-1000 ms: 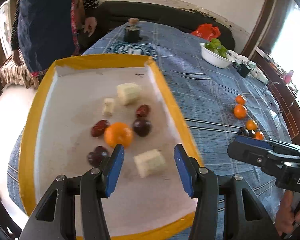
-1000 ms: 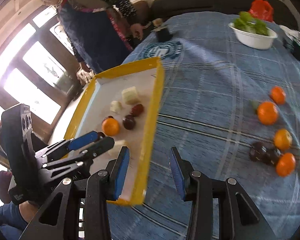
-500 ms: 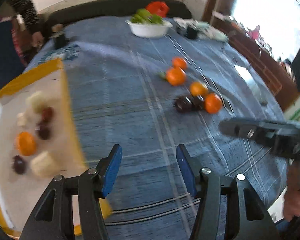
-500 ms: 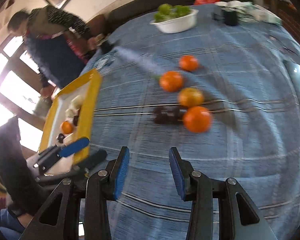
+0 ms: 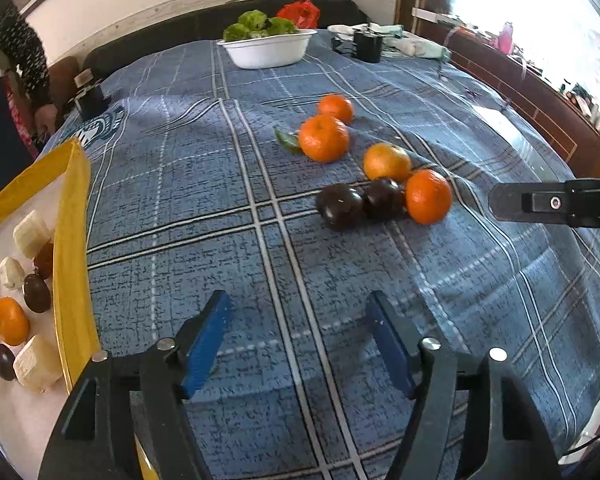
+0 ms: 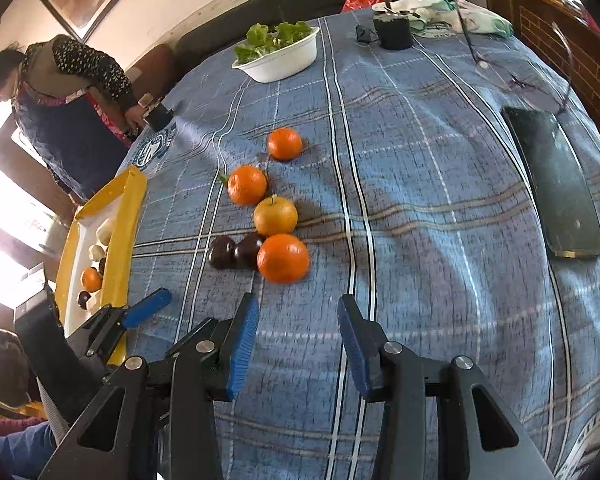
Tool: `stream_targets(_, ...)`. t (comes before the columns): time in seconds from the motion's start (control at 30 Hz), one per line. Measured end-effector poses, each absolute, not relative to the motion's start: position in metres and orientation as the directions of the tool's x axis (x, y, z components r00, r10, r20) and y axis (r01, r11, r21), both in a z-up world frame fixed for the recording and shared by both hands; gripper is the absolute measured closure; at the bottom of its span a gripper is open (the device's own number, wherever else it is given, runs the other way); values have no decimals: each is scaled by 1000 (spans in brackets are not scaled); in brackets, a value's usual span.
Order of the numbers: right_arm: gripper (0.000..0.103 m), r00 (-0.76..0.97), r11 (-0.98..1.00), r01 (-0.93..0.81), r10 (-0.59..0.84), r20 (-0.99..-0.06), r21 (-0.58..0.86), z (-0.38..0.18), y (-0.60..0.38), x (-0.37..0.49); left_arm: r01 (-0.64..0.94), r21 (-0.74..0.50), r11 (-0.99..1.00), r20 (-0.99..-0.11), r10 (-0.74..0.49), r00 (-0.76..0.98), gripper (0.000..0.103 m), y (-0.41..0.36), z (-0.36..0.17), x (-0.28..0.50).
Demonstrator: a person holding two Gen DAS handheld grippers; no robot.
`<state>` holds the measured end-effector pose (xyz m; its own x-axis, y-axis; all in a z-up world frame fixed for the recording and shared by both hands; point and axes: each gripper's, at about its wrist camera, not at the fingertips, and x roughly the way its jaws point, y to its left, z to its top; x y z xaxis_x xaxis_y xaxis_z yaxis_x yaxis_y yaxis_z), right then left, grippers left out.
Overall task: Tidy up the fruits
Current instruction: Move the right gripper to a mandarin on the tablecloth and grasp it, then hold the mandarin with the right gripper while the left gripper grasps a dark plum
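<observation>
Six loose fruits lie clustered on the blue checked cloth of the worktop (image 5: 204, 208): four oranges and two dark plums. The nearest orange (image 6: 283, 258) touches one dark plum (image 6: 249, 251), which touches the second plum (image 6: 221, 252); a paler orange (image 6: 275, 216) sits just behind them, and two more oranges (image 6: 247, 184) lie farther back, apart.

At the worktop's left edge stands the yellow-rimmed tray (image 5: 73, 240), already holding an orange, dark plums and pale cut chunks. It is well apart from the loose cluster.

The left gripper (image 5: 296, 340) has just been opening; its jaws are spread with nothing between them, only bare cloth. The right gripper (image 6: 296, 340) hovers near the closest orange, jaws parted more narrowly and likewise empty.

By my reading, the step in hand is reaching for the next fruit to carry to the tray. The next move calls for widening the right gripper enough to straddle the near orange, then lowering around it without nudging the touching plums, which look likely to roll.
</observation>
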<state>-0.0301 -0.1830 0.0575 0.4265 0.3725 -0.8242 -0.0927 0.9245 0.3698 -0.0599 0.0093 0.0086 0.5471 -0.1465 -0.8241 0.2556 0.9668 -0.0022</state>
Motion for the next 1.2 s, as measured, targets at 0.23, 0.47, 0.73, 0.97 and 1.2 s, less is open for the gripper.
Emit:
stream_targets(0.23,58,386,925,-161,379,-841,343,45,-160,-2,261,-4,965,-825,-151,545,28,8,6,-56)
stream_targets(0.47,56,364,924,-161,381,-850,346,34,-155,13,270,-11,963,-825,-161,541,25,7,6,-56)
stream_targets(0.73,64,355,913,-160,408,-841,376,29,-163,10,280,-1,960,-830,-157,536,21,4,4,-55)
stream_targets(0.97,64,401,928,-132,371,-838,348,40,-187,-16,288,-14,958,-819,-177,546,21,2,20,-50)
stream_targets(1.2,64,402,936,-86,345,-848,341,38,-202,-31,274,-21,961,-828,-171,534,32,-2,38,-11)
